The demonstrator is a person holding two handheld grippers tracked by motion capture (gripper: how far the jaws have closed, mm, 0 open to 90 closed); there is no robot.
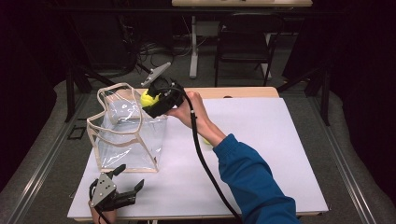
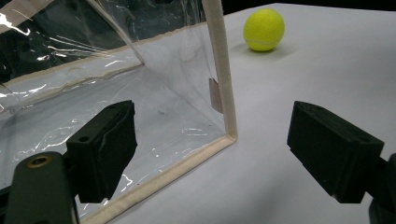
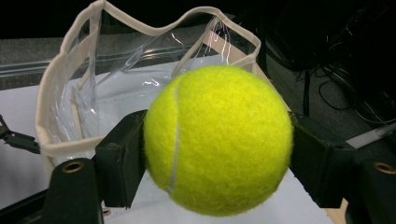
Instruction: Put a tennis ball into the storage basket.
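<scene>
High view: right tongs (image 1: 150, 100) sit left of centre in the frame, pinching a yellow tennis ball (image 1: 147, 98) right at the top edge of the clear bag (image 1: 127, 135), near its back right corner. The person's hand (image 1: 187, 111) and blue sleeve (image 1: 252, 179) run in from the lower right, and a black cable (image 1: 205, 163) trails along the arm. The bag stands upright on the white counter (image 1: 261, 140) with its cream-trimmed mouth open. Left tongs (image 1: 128, 179) rest at the lower left of the frame, spread, near the front of the bag but not touching it. A small yellow patch shows beside the forearm, probably a second ball (image 1: 206, 141), mostly hidden.

Left gripper view: both black jaws stand wide apart with nothing between them. The bag's front corner and cream seam (image 2: 223, 74) fill the left and centre of the frame. A second tennis ball (image 2: 264, 29) lies on the counter in the upper right, well apart from the bag.

Right gripper view: the tennis ball (image 3: 218, 139) is clamped at centre frame, a jaw pressing on each side. The bag's open mouth and cream rim (image 3: 65, 93) lie behind and below the ball, upper left to centre. Dark floor and cables show at the upper right.
</scene>
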